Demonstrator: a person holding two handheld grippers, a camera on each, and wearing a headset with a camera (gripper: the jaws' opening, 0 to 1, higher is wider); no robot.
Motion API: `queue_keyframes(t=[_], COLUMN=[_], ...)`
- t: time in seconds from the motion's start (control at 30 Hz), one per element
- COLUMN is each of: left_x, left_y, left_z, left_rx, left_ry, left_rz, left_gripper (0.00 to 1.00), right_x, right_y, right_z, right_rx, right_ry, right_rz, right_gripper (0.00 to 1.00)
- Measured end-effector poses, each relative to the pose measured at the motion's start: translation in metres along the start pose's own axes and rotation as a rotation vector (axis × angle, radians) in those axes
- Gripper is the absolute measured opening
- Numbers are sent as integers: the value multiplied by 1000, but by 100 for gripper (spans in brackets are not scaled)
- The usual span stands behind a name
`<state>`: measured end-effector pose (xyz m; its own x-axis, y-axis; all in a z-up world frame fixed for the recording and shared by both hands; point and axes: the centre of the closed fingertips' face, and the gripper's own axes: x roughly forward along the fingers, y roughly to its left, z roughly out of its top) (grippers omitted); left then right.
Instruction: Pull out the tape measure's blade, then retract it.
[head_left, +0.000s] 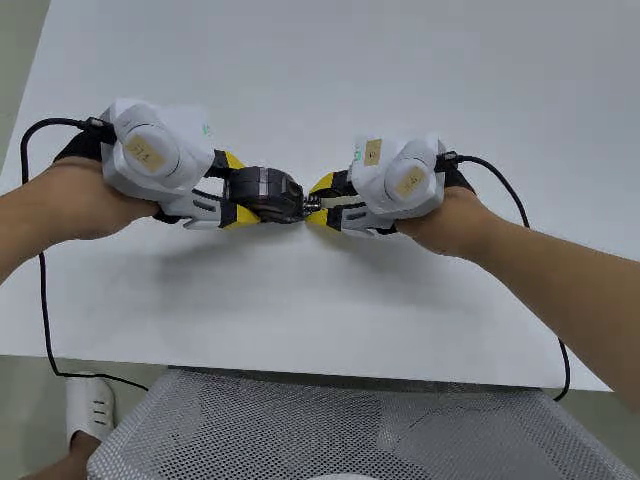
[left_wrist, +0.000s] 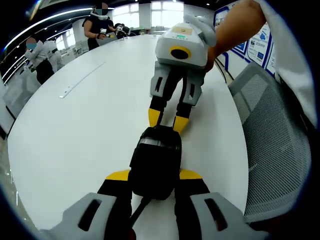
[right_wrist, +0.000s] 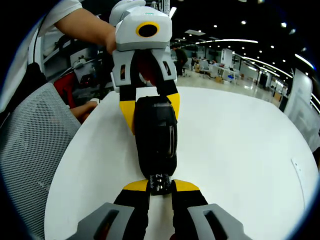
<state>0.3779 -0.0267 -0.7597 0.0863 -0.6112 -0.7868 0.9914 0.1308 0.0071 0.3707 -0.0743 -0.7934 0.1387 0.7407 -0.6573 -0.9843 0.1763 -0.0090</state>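
A black tape measure (head_left: 265, 194) hangs just above the white table (head_left: 320, 80) between the two grippers. My left gripper (head_left: 245, 192) is shut on its case (left_wrist: 155, 160), yellow pads (left_wrist: 119, 175) pressing both sides. Facing it, my right gripper (head_left: 320, 201) is shut on the tip of the blade (right_wrist: 160, 182), of which a very short printed piece sticks out of the case (right_wrist: 156, 132). In the left gripper view the right gripper (left_wrist: 168, 120) meets the case's far end. In the right gripper view the left gripper (right_wrist: 150, 107) clasps the case from behind.
Black cables (head_left: 42, 290) trail from both grippers over the table's edges. A grey mesh chair (head_left: 350, 430) stands at the near edge, with a white shoe (head_left: 90, 405) on the floor. A thin strip (left_wrist: 75, 85) lies far out on the table; people stand beyond it.
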Motion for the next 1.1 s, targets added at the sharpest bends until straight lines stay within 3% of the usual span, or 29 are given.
queue_keyframes(t=[0.53,1.1], left_x=[0,0], left_y=[0,-1], left_z=[1,0], left_rx=[12,28], left_ry=[-2,-2], left_rz=[-8,-24], left_gripper=[26,26], right_x=[-1,-7], right_y=[2,5], right_z=[2,0], right_rx=[-39,-10], right_ry=[-6,-6], right_rz=[24,17], right_gripper=[11,10])
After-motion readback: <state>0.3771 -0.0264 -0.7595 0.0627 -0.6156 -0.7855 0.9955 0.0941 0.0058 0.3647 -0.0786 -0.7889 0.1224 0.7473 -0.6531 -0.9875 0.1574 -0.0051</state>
